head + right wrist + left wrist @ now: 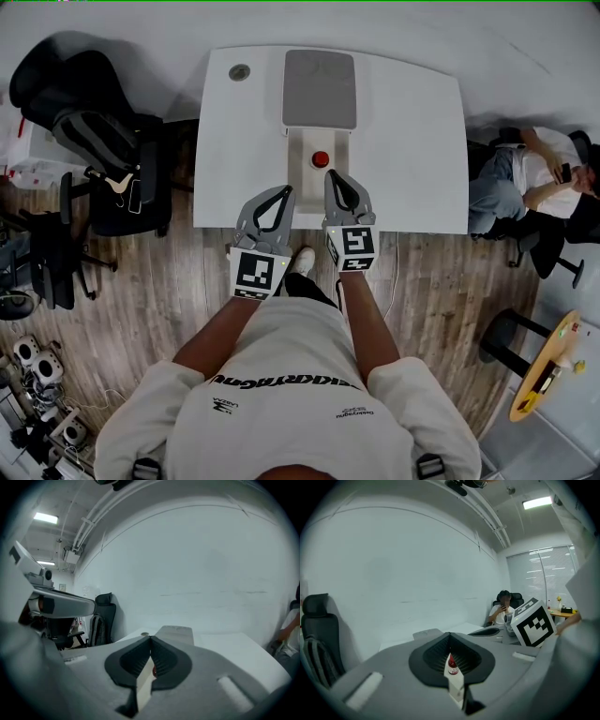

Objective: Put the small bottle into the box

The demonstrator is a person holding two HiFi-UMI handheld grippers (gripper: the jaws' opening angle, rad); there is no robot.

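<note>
1. The box lies on the white surface. Its grey lid is on the far side of it.
2. The small bottle, red at the top, stands upright. As far as the steep head view allows, it seems to sit inside the box's white tray. In the left gripper view its red top rises out of the white box.
3. The left gripper is held on the near side of the box, slightly to its left. It points toward the box and tips a little downward.
4. Its fingers are pressed together at the tips with nothing pinched. The bottle shows only beyond them, through the hollow behind the tips.
5. The right gripper is at the near edge of the box, its tips just beside the bottle in the head view. It has the same slight downward tilt.
6. Its fingers are also pressed together and empty. A sliver of red and the box show past them.
7. Both forearms reach forward from the body toward the box, side by side. Each gripper's marker cube faces up.
8. A seated person is well to the right of the box, past the edge of the surface. A black office chair stands well to the left of the box.
</note>
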